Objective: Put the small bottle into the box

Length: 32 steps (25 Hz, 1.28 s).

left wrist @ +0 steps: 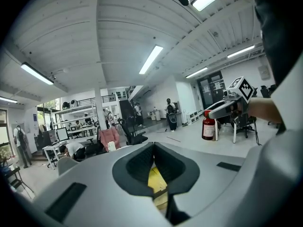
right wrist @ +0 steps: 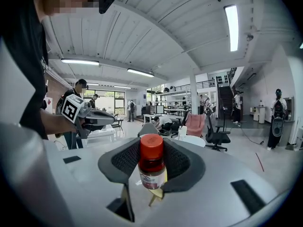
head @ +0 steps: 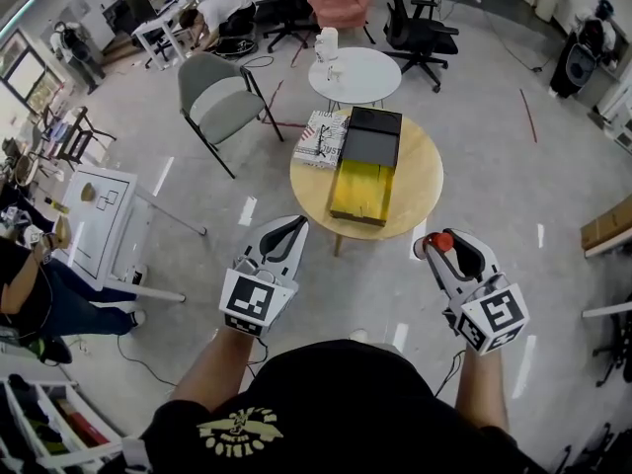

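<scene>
A small bottle (right wrist: 152, 167) with a red cap and dark red contents sits between the jaws of my right gripper (right wrist: 152, 171), which is shut on it. From the head view the bottle's red cap (head: 439, 241) shows at the tip of the right gripper (head: 441, 248), short of the table. The same bottle (left wrist: 208, 125) appears in the left gripper view. The box (head: 366, 163), black at the far end and yellow inside, lies on the round wooden table (head: 420, 181). My left gripper (head: 293, 228) is shut and empty, to the left of the table's near edge.
A patterned booklet (head: 322, 137) lies on the wooden table's left side. A small white round table (head: 367, 78) with a white container (head: 327, 44) stands behind it. A grey chair (head: 219, 98) is at the left, a white board (head: 102, 217) further left, and office chairs at the back.
</scene>
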Tool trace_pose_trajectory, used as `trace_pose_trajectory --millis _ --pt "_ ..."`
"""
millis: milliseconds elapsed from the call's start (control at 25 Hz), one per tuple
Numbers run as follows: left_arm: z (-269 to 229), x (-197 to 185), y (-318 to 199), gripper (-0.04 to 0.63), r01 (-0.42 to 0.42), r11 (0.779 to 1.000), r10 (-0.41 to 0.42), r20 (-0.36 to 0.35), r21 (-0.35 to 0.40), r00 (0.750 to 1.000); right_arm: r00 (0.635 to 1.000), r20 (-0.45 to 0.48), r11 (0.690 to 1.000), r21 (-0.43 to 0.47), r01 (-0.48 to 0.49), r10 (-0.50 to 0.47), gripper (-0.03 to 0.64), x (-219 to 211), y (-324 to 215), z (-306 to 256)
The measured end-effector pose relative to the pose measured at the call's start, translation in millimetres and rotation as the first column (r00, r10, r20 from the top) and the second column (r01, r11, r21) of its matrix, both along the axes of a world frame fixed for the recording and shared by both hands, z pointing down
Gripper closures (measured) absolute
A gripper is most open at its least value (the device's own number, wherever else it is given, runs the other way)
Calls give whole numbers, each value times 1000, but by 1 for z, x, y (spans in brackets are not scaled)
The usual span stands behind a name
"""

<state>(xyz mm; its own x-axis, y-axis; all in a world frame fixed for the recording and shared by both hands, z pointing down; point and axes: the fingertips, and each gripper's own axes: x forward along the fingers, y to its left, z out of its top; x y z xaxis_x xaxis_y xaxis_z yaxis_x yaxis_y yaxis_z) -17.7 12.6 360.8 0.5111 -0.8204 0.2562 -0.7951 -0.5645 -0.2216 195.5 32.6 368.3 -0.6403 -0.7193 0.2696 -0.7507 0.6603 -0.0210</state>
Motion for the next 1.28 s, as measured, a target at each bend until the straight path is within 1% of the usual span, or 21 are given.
trace_pose_trajectory --millis 240,440,680,880,1000,1160,1280 --pt "0 10 5 577 2 1000 -2 4 1 1000 1000 11 1000 -2 12 -12 460 7 3 1" --pt "7 16 10 577 -7 1000 7 6 -15 1000 1000 23 1000 2 -4 4 460 13 10 -1" --pt "9 36 2 577 -60 998 60 4 -4 998 998 21 999 14 -52 51 460 27 16 0" --pt "8 59 1 577 -116 993 116 -15 -5 993 995 15 995 9 -100 100 460 41 29 -3" --pt "9 69 1 577 -136 991 136 -15 -8 991 993 11 993 2 -117 117 460 47 32 -2" --pt "18 67 -3 577 -129 991 128 -18 -35 992 993 13 993 -21 -118 118 460 47 30 4" --pt "22 63 -9 577 -120 992 120 -14 -49 993 994 11 993 -38 -108 109 460 43 18 12"
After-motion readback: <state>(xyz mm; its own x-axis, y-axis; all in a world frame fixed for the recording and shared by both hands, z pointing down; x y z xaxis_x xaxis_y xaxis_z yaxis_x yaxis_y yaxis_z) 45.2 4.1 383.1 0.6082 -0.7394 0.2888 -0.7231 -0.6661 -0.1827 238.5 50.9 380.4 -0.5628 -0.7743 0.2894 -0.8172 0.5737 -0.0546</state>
